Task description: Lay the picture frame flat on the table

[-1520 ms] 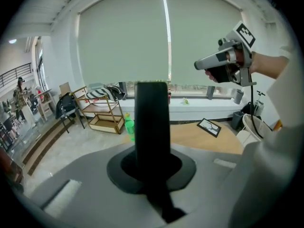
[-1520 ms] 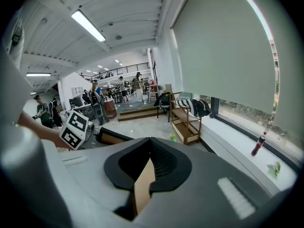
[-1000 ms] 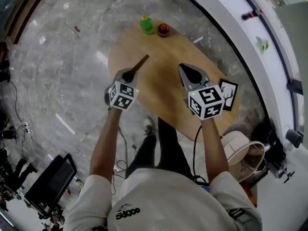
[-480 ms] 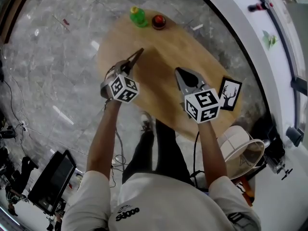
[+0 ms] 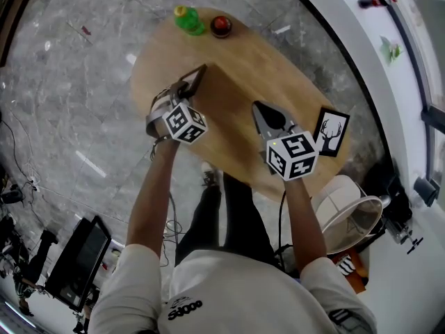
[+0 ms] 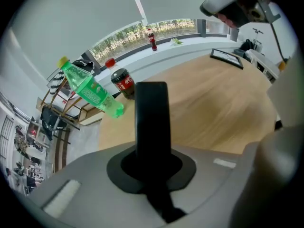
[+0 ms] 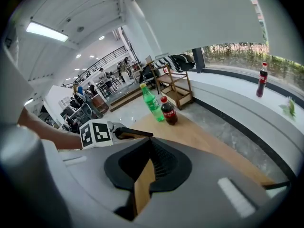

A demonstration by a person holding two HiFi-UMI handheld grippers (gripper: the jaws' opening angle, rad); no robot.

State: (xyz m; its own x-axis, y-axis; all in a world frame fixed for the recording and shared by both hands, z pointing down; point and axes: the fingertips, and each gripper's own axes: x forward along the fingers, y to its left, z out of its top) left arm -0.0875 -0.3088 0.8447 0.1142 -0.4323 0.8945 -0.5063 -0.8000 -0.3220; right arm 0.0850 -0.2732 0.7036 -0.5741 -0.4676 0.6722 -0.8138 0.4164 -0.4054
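Grey marble floor spreads under an oval wooden table, with a white curved ledge running along the right side of the head view. Both of the person's bare forearms reach out over the near part of the table. The left gripper is above the table's left edge, and in the left gripper view its jaws are pressed together into one black bar with nothing between them. The right gripper is over the near middle of the table. Its jaws are drawn to a point, leaving only a thin slit where the wood shows through, and they hold nothing. The picture frame, black-rimmed with a deer silhouette facing up, sits at the table's right rim, just beside the right gripper's marker cube and clear of both sets of jaws. From the left gripper view it looks to lie flat on the wood. At the far end a green bottle and a cola bottle stand close together.
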